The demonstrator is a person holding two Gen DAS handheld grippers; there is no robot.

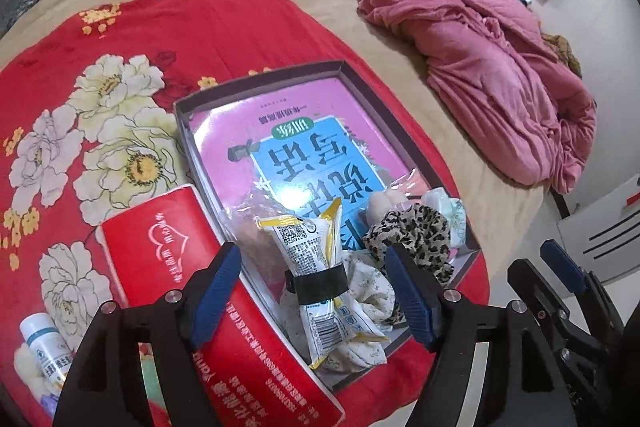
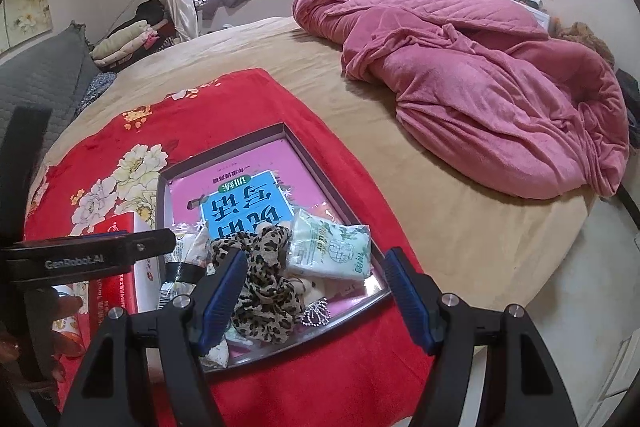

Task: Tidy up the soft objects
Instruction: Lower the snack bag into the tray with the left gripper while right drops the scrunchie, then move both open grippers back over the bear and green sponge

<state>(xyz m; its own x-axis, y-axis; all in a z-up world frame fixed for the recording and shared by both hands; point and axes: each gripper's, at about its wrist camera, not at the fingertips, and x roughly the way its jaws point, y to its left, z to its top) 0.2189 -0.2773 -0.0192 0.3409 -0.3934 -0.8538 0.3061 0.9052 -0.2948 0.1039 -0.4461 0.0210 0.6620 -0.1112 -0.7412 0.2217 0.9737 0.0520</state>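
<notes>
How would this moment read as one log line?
left fingers: open over snack packet | right fingers: open | tray: holds scrunchie

leopard scrunchie (image 2: 264, 291) in tray (image 2: 316, 151) on bed (image 2: 440, 227)

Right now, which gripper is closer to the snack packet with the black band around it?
Left. The left gripper hangs open right over the snack packet, fingers either side. The right gripper is off to its right, open above the leopard scrunchie.
</notes>
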